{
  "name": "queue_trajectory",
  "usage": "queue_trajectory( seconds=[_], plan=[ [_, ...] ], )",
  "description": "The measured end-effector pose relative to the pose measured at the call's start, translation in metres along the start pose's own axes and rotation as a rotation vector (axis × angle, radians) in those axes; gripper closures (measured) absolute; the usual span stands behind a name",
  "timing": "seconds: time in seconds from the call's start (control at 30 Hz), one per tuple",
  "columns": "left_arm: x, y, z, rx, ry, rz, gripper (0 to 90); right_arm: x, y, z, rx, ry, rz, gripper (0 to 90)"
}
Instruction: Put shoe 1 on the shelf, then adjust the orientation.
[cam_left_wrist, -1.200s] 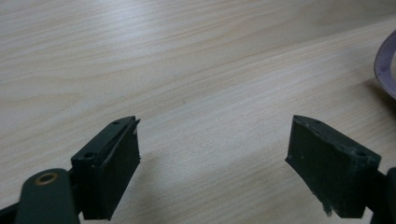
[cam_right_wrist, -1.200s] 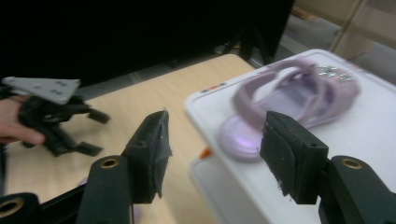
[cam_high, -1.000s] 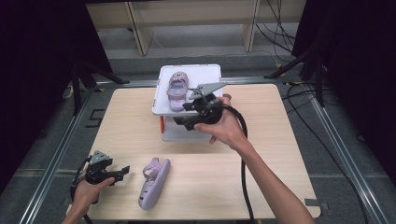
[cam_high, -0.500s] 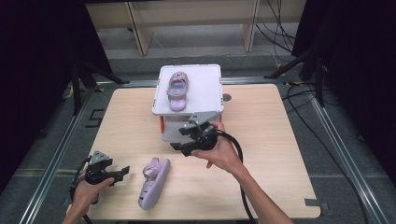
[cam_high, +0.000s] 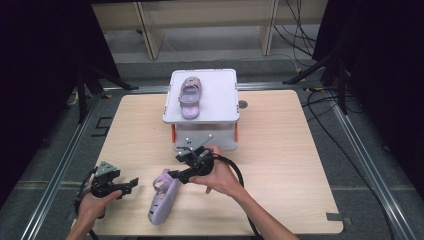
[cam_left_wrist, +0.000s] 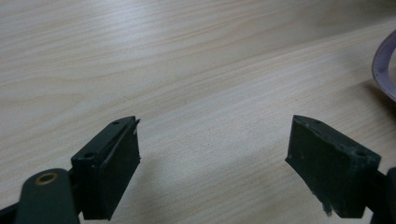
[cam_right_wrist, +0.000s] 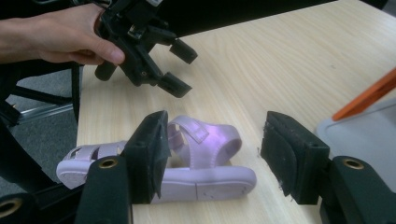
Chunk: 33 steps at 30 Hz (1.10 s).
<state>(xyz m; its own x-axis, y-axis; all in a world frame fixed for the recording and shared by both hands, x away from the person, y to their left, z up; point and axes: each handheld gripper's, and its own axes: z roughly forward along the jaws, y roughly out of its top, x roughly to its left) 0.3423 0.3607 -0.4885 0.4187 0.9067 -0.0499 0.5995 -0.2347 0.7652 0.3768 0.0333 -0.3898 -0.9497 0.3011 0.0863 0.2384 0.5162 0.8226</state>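
High view shows the wooden table (cam_high: 280, 150) with a white lidded storage box (cam_high: 215, 100) at its twelve o'clock edge, and one lilac sandal (cam_high: 189, 96) already lying on the lid. The second lilac sandal (cam_high: 164, 196) lies flat on the bare wood toward six o'clock, well apart from the box. A second ago the right gripper (cam_high: 182, 165) hung over the near edge of the lid; it has since dropped down and back toward the person and now sits at the two o'clock end of the second sandal, touching or nearly so. Right gripper view has that sandal (cam_right_wrist: 187, 158) side-on just beyond the jaws, sole down on the table, its strap end between the two pads; the jaws are spread wide and neither pad presses on it. That reads as one shoe placed and the hand returning for its mate, so the next move would be to push in around the strap or heel and close. The left gripper (cam_high: 117, 186) has kept its place at the table's seven o'clock corner, and left gripper view shows its jaws spread over bare wood, holding nothing.
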Motion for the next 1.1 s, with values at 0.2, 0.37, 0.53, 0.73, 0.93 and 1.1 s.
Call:
queue_trajectory(
  seconds=[0.2, 0.37, 0.53, 0.73, 0.93, 1.1],
  plan=[
    [-0.001, 0.000, 0.000, 0.010, 0.005, -0.022, 16.5, 0.001, -0.003, 0.015, 0.023, 0.032, -0.018, 40.9],
    [0.001, 0.002, 0.002, 0.013, 0.006, 0.021, 16.4, 0.002, -0.003, 0.023, 0.028, 0.040, -0.021, 40.4],
    [0.000, 0.002, 0.003, 0.007, -0.004, -0.008, 16.4, 0.004, -0.004, 0.030, 0.055, 0.047, 0.004, 35.9],
    [-0.001, 0.002, 0.003, 0.007, 0.000, -0.007, 16.4, 0.001, -0.006, 0.040, 0.073, 0.050, -0.015, 34.2],
    [-0.001, 0.000, 0.001, 0.014, 0.007, -0.025, 16.4, 0.001, -0.006, 0.047, 0.069, 0.057, -0.014, 34.1],
    [0.000, 0.000, -0.003, 0.029, 0.016, -0.013, 16.4, 0.002, -0.003, 0.050, 0.082, 0.065, -0.023, 34.2]
  ],
)
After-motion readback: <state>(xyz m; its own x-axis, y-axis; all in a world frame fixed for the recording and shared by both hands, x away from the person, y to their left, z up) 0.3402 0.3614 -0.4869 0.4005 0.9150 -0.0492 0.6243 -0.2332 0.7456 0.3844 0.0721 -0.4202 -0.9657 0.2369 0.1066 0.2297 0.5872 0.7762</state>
